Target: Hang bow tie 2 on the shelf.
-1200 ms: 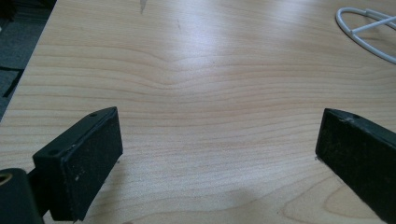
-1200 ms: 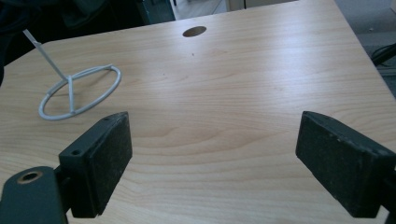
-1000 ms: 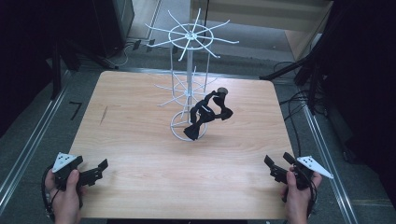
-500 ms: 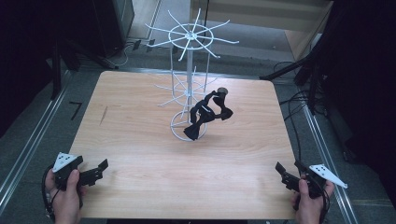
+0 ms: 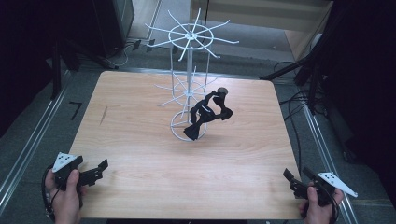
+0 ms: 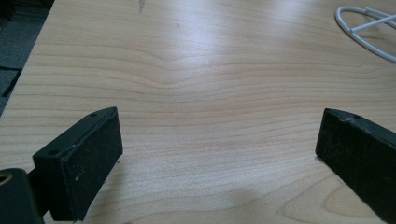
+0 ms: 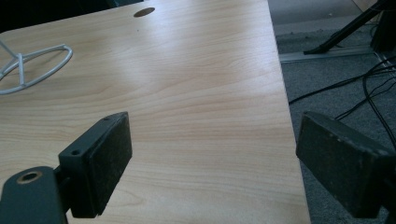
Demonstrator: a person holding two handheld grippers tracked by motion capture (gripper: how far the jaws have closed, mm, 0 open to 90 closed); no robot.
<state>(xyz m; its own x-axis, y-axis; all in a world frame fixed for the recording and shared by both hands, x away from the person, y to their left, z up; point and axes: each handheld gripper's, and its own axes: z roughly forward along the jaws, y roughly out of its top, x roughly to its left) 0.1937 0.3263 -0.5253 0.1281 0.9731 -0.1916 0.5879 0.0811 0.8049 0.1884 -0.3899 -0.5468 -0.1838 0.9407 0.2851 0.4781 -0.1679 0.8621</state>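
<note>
Left gripper (image 5: 102,167), held in a hand (image 5: 65,193) at about 8 o'clock on the wooden desk (image 5: 140,140), sits released with its jaws spread wide over bare wood; the left gripper view shows the same gap between the jaws (image 6: 219,154) with nothing in it and a curve of white wire at 1 o'clock. Right gripper (image 5: 295,179), in the other hand (image 5: 320,205) at about 4 o'clock near the desk's corner, is likewise released, and the right gripper view has its jaws parted (image 7: 212,158) across the desk's edge, one over wood and one over grey floor (image 7: 336,79) with black cables. Well apart from both, a white wire display rack (image 5: 189,84) stands upright near the centre of the desk, toward 12 o'clock, its ring base resting on the wood. A black strap-like item (image 5: 205,116) hangs from the rack's lower arms on the 3 o'clock side of the pole, its lower end down by the ring base.
</note>
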